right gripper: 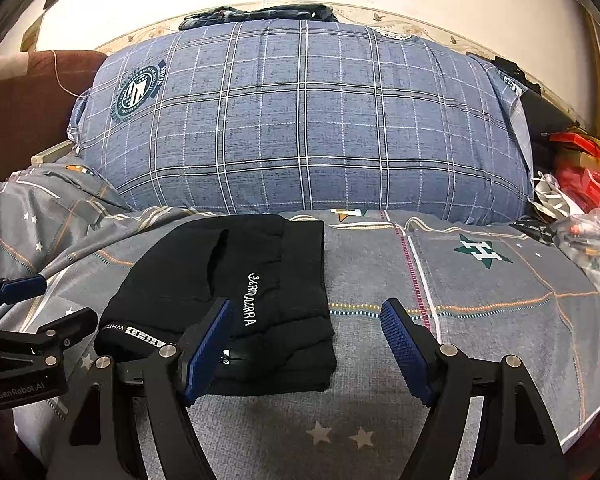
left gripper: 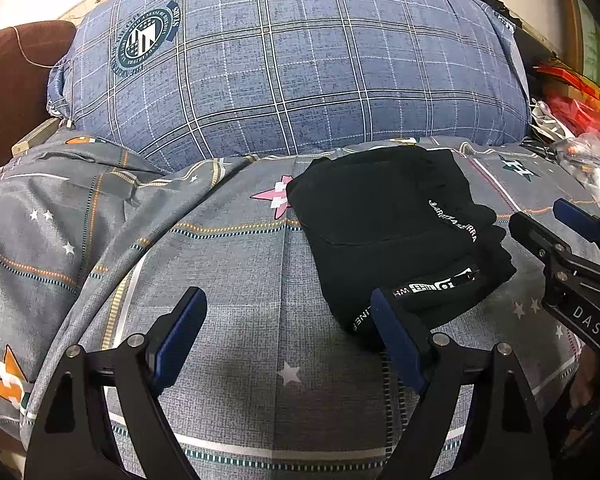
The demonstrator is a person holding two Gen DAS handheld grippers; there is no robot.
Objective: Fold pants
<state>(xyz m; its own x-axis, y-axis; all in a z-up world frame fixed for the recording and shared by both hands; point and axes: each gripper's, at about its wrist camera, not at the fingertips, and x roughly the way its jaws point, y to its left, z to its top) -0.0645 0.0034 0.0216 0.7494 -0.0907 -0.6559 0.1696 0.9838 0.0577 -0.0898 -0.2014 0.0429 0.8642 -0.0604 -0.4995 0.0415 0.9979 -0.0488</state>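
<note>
The left tongs (left gripper: 288, 344) are wide apart and hold nothing; the right tongs (right gripper: 306, 346) are also wide and empty. Between them, just ahead, the black pants (right gripper: 236, 300) lie on the bed (right gripper: 480, 312) as a compact folded stack, in front of the big blue pillow (right gripper: 300, 120). The folding looks finished; maybe only a small tidying is left.

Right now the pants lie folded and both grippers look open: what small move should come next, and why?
Probably back both grippers away and stop. The pants already sit as a compact stack on the bedsheet, layers showing at the near edge. The left gripper and right gripper are open and hold nothing, so no fold seems left; at most, square up that edge.
</note>
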